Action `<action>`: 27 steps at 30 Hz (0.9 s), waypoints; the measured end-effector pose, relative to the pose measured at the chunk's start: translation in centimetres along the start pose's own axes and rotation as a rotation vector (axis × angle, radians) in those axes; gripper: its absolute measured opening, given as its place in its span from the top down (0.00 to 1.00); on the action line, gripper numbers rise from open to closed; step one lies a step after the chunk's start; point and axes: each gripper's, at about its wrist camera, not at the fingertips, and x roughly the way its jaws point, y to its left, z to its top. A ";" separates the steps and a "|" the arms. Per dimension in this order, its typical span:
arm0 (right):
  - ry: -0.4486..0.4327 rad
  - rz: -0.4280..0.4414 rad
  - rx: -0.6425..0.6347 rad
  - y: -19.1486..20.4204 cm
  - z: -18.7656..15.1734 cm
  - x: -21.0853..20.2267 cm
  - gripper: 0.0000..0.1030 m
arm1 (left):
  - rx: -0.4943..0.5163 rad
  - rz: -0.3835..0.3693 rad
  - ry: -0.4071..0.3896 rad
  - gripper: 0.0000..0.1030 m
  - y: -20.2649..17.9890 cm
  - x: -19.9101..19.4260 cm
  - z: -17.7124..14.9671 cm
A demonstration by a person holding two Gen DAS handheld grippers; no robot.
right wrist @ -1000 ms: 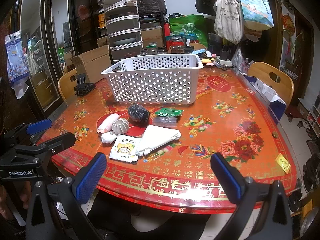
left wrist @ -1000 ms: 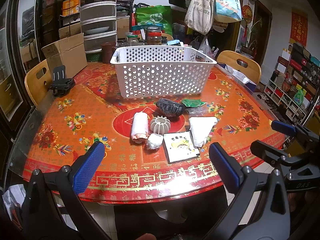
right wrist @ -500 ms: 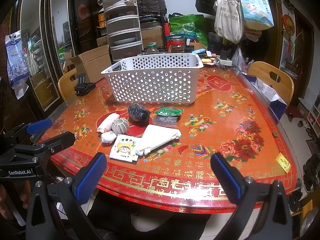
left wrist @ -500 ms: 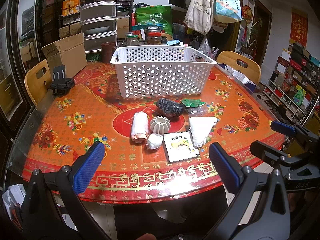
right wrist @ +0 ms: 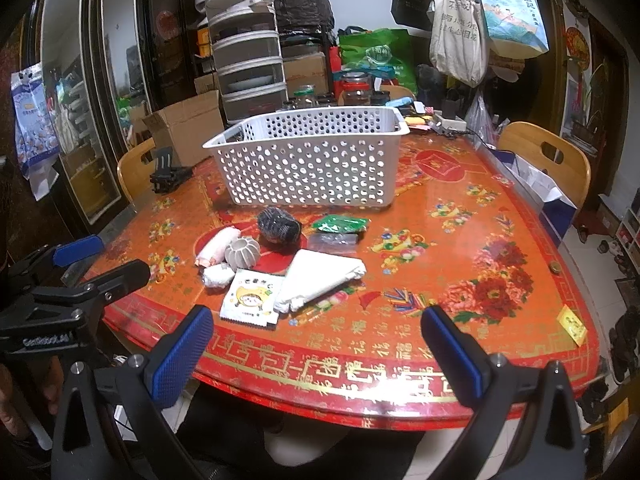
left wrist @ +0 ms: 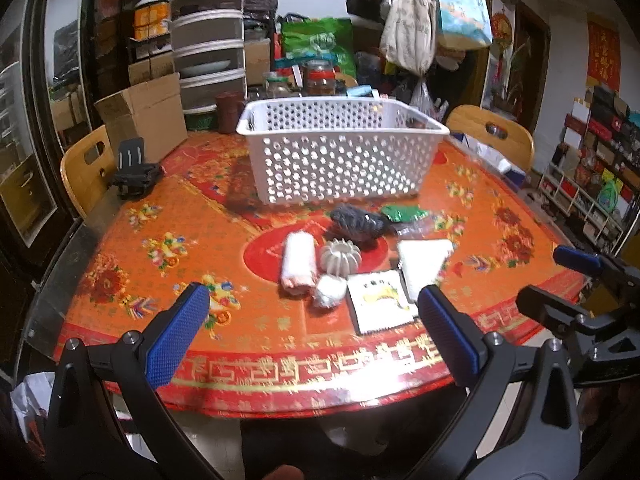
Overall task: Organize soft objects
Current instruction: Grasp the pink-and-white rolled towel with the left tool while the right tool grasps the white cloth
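Note:
A white perforated basket stands on the red patterned table. In front of it lie a rolled pink-white towel, a ribbed white round piece, a small white ball, a dark grey knit bundle, a folded white cloth, a cartoon packet and a green packet. My left gripper and right gripper are open and empty, near the table's front edge.
A black phone stand sits at the table's left. Wooden chairs stand on both sides. Jars, drawers and boxes crowd behind the basket. A yellow tag lies at the right edge.
My left gripper has shifted slightly, so its view is a little blurred and nearer the table. The objects have not moved. Both grippers stay open.

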 end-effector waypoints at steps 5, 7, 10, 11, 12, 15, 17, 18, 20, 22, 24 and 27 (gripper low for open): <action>-0.026 0.007 -0.023 0.0 -0.6 1.8 0.00 | -0.053 0.001 0.020 0.00 3.2 2.8 0.1; -0.008 0.027 -0.029 0.0 -0.8 3.4 0.00 | -0.052 0.034 0.072 0.00 4.2 4.9 -0.3; 0.021 0.051 0.008 -0.4 -1.1 5.8 0.00 | -0.105 -0.013 0.100 0.00 5.7 7.0 -0.9; 0.017 0.028 0.006 -0.4 -1.1 6.3 0.00 | -0.118 -0.037 0.104 0.00 6.0 7.5 -0.9; 0.015 0.002 0.004 -0.4 -1.1 6.7 0.00 | -0.119 -0.033 0.110 0.00 6.1 8.3 -0.8; 0.047 -0.024 0.013 -0.5 -0.9 8.4 0.00 | -0.089 -0.021 0.115 0.00 5.8 9.7 -0.5; 0.059 -0.024 0.021 -0.8 -0.8 9.2 0.00 | -0.075 -0.026 0.126 0.00 5.4 11.1 -0.1; 0.068 -0.029 0.023 -0.9 -0.7 9.6 0.00 | -0.074 -0.029 0.133 0.00 5.5 11.7 0.0; 0.081 -0.028 0.026 -1.0 -0.4 10.2 0.00 | -0.071 -0.027 0.144 0.00 5.3 12.8 0.4; 0.088 -0.025 0.024 -1.1 -0.2 10.6 0.00 | -0.065 -0.025 0.156 0.05 5.3 14.0 0.6; 0.096 -0.021 0.025 -1.2 0.0 11.0 0.00 | -0.064 -0.028 0.178 0.11 5.3 15.1 0.7; 0.108 -0.013 0.031 -1.3 0.2 11.6 0.00 | -0.057 -0.037 0.202 0.25 5.1 16.1 0.6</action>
